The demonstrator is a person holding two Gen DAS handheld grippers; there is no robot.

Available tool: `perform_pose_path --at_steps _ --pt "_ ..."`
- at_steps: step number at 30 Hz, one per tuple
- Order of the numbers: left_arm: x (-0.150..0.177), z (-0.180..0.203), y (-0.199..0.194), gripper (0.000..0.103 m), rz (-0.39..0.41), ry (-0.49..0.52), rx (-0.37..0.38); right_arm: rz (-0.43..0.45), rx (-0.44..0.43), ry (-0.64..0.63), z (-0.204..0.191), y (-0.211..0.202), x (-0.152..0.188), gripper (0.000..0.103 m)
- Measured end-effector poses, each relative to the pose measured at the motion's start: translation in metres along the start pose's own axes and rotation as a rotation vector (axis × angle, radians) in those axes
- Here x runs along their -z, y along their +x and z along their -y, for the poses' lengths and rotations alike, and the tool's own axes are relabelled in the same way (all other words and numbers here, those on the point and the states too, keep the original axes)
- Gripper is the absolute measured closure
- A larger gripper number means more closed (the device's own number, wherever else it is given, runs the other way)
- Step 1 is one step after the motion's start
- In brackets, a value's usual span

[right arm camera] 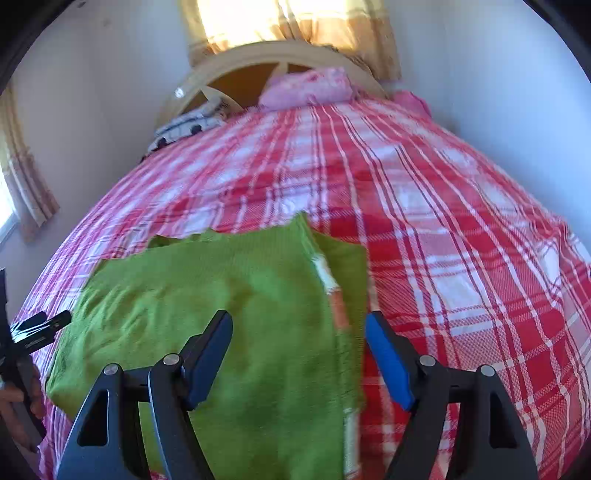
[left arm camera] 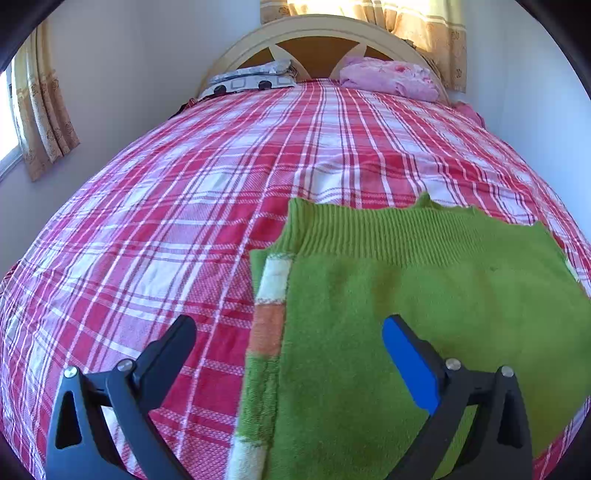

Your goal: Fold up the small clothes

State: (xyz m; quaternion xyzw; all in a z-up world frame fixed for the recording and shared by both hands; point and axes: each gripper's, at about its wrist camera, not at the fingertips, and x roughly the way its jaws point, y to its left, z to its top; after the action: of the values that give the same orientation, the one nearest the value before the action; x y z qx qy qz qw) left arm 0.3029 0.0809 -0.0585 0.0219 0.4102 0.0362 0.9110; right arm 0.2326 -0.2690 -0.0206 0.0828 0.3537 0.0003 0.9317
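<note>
A small green knitted garment (left arm camera: 424, 295) with a ribbed hem and a white-and-orange striped sleeve lies flat on the red plaid bed cover (left arm camera: 166, 221). My left gripper (left arm camera: 290, 328) is open and empty, just above the garment's left edge, over the striped sleeve (left arm camera: 269, 302). In the right wrist view the garment (right arm camera: 221, 295) lies at the lower left. My right gripper (right arm camera: 299, 325) is open and empty above the garment's right edge and its striped sleeve (right arm camera: 327, 277). The left gripper (right arm camera: 40, 328) shows at the left edge there.
The bed cover (right arm camera: 461, 240) spreads wide to the right. A black-and-white pillow (left arm camera: 255, 79) and a pink bundle (left arm camera: 391, 79) lie at the cream headboard (left arm camera: 314, 26). Walls flank both sides of the bed. A curtained window (left arm camera: 37, 110) is at the left.
</note>
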Motion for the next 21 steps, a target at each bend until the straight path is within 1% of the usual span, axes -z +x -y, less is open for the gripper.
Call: perform_pose_path --at_steps 1,2,3,4,6,8,11,13,15,16,17,18,20,21 --pt "0.001 0.001 0.002 0.001 -0.008 0.0 0.002 0.003 -0.012 -0.021 -0.009 -0.002 0.0 0.074" --pt "0.002 0.003 0.003 0.001 -0.012 0.0 0.001 -0.007 -0.027 -0.036 -0.018 -0.002 0.001 0.088" --pt "0.003 0.004 0.003 0.001 -0.014 -0.001 0.0 -0.023 -0.059 -0.047 -0.029 0.0 0.001 0.096" --pt "0.005 0.005 0.001 0.001 -0.016 -0.004 0.0 -0.032 -0.108 -0.051 -0.045 0.002 0.003 0.096" --pt "0.009 0.006 -0.004 0.001 -0.014 -0.012 0.005 -0.053 -0.164 -0.082 -0.076 0.009 0.006 0.096" --pt "0.014 0.004 -0.011 0.001 -0.021 -0.026 0.012 -0.06 -0.199 -0.108 -0.102 0.016 0.009 0.096" --pt "0.026 -0.001 -0.024 0.001 -0.025 -0.031 0.016 -0.085 -0.257 -0.111 -0.137 0.031 0.016 0.096" --pt "0.039 -0.011 -0.039 0.001 -0.007 -0.05 0.004 -0.11 -0.266 -0.129 -0.153 0.042 0.027 0.096" --pt "0.051 -0.023 -0.051 0.001 0.011 -0.097 0.019 -0.143 -0.256 -0.166 -0.163 0.055 0.043 0.096" --pt "0.062 -0.033 -0.06 0.001 0.018 -0.144 0.023 -0.112 -0.232 -0.199 -0.166 0.056 0.053 0.096" --pt "0.07 -0.038 -0.064 0.001 0.021 -0.174 0.022 -0.104 -0.229 -0.204 -0.165 0.056 0.055 0.096" --pt "0.082 -0.045 -0.071 0.001 0.027 -0.223 0.021 -0.105 -0.229 -0.199 -0.165 0.056 0.055 0.096" --pt "0.1 -0.048 -0.079 0.001 0.043 -0.287 0.023 -0.103 -0.23 -0.196 -0.166 0.054 0.056 0.096" --pt "0.112 -0.048 -0.084 0.001 0.049 -0.332 0.041 -0.1 -0.23 -0.197 -0.166 0.054 0.057 0.096"
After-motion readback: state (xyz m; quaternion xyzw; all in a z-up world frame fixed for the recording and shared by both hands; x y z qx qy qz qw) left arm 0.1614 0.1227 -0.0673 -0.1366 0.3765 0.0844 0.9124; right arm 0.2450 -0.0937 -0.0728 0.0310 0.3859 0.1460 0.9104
